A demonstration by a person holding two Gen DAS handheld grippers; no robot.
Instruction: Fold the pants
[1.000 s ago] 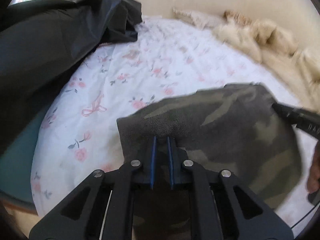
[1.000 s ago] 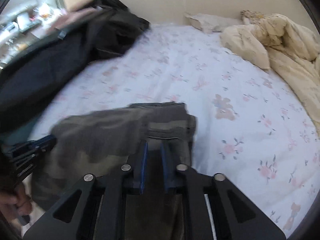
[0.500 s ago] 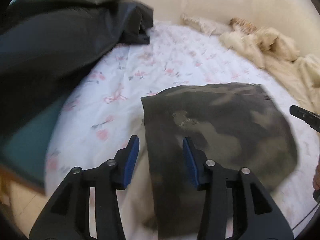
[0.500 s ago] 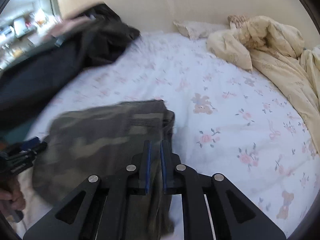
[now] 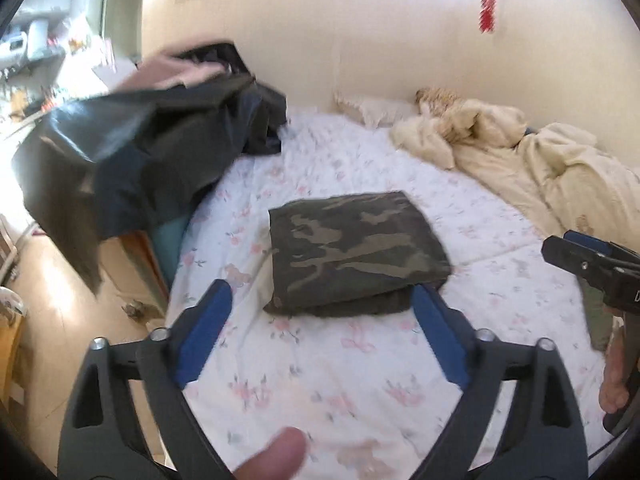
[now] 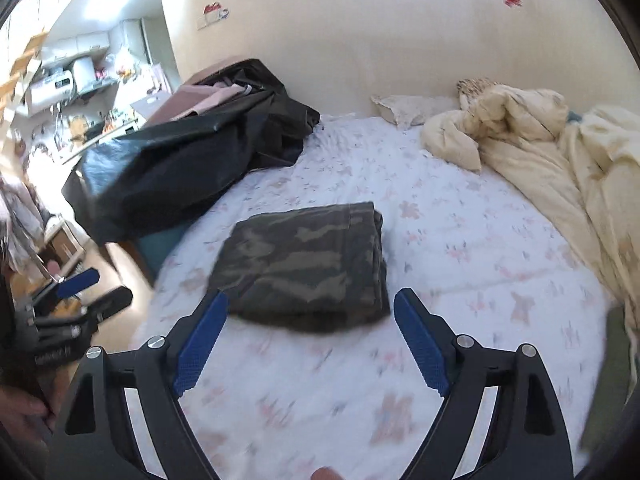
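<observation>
The camouflage pants (image 5: pixel 352 248) (image 6: pixel 308 260) lie folded in a flat rectangular stack on the floral bed sheet (image 5: pixel 360 380). My left gripper (image 5: pixel 322 296) hovers above and short of the stack's near edge. Its jaws are opening wide and nothing is between the blue pads (image 5: pixel 204 332). My right gripper (image 6: pixel 311 299) hangs at a similar distance, jaws also opening, with nothing between them. Each gripper shows in the other's view: the right gripper (image 5: pixel 580 256) at the right edge, the left gripper (image 6: pixel 80 292) at the left edge. Neither touches the pants.
A heap of black clothing (image 5: pixel 140 152) (image 6: pixel 192 160) covers the bed's far left corner and hangs over its edge. A crumpled cream duvet (image 5: pixel 540 168) (image 6: pixel 540 152) and a pillow (image 6: pixel 408 108) lie along the wall and right side. An olive cloth (image 5: pixel 598 316) lies at the right.
Both grippers were shut on the pants' near edge; they have let go, opened wide and drawn back and up. The pants now lie folded on the sheet.
</observation>
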